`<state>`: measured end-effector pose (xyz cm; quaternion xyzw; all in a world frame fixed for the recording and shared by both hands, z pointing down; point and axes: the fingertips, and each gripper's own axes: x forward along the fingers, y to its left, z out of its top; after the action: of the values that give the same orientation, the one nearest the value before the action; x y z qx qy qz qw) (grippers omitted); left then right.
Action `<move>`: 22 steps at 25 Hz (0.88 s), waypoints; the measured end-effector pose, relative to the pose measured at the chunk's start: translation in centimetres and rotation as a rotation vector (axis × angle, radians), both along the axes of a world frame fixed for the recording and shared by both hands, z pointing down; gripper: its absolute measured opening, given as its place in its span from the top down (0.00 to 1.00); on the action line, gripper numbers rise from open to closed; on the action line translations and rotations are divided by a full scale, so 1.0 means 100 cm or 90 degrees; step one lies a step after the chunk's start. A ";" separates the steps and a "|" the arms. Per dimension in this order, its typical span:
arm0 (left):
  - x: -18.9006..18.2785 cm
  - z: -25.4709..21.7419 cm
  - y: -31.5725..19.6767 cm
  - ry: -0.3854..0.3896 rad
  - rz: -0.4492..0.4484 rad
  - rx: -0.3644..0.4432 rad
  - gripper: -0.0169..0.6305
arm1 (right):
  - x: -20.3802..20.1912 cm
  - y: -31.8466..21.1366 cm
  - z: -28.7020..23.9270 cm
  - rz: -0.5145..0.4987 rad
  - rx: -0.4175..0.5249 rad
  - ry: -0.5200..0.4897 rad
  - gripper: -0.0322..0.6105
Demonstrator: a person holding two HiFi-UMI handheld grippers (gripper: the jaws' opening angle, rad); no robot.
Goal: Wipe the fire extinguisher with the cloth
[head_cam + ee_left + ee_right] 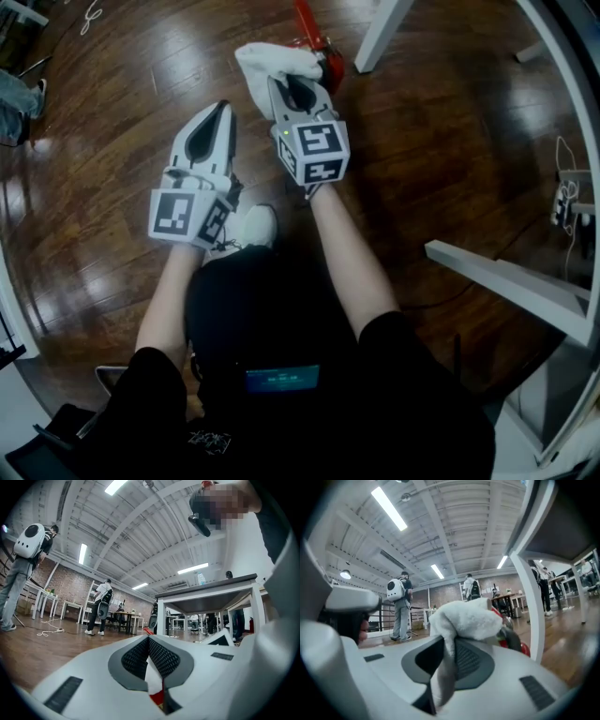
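A red fire extinguisher (317, 37) lies on the dark wood floor at the top of the head view. In the right gripper view its red body (525, 648) shows just behind the cloth. My right gripper (279, 82) is shut on a white fluffy cloth (272, 61), which bunches over the jaw tips right beside the extinguisher. Seen from that gripper (449, 641), the cloth (464, 618) hangs down between the jaws. My left gripper (223, 108) is held to the left of it, jaws shut with nothing between them (149, 639), apart from cloth and extinguisher.
A white table leg (380, 33) stands just right of the extinguisher, and a white beam (506, 281) crosses at the right. My white shoe (253, 227) is below the grippers. Cables (567, 197) lie at far right. People and tables (206, 595) stand in the distance.
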<state>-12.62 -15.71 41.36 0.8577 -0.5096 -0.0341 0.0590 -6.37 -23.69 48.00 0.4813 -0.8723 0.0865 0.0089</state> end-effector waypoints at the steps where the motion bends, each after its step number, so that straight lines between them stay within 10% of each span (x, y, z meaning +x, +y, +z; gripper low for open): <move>1: 0.001 -0.001 0.000 0.001 0.002 0.003 0.97 | -0.002 -0.002 0.014 0.000 -0.016 0.009 0.84; 13: 0.002 -0.002 -0.002 0.006 0.015 0.005 0.97 | 0.024 0.033 0.247 -0.004 -0.319 0.166 0.84; 22: 0.007 -0.004 -0.006 0.012 0.018 0.012 0.97 | 0.027 0.061 0.147 -0.092 -0.143 0.048 0.84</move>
<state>-11.90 -16.27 40.97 0.8648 -0.4968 -0.0458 0.0562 -3.64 -17.62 62.74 0.4159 -0.8887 0.1642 0.1018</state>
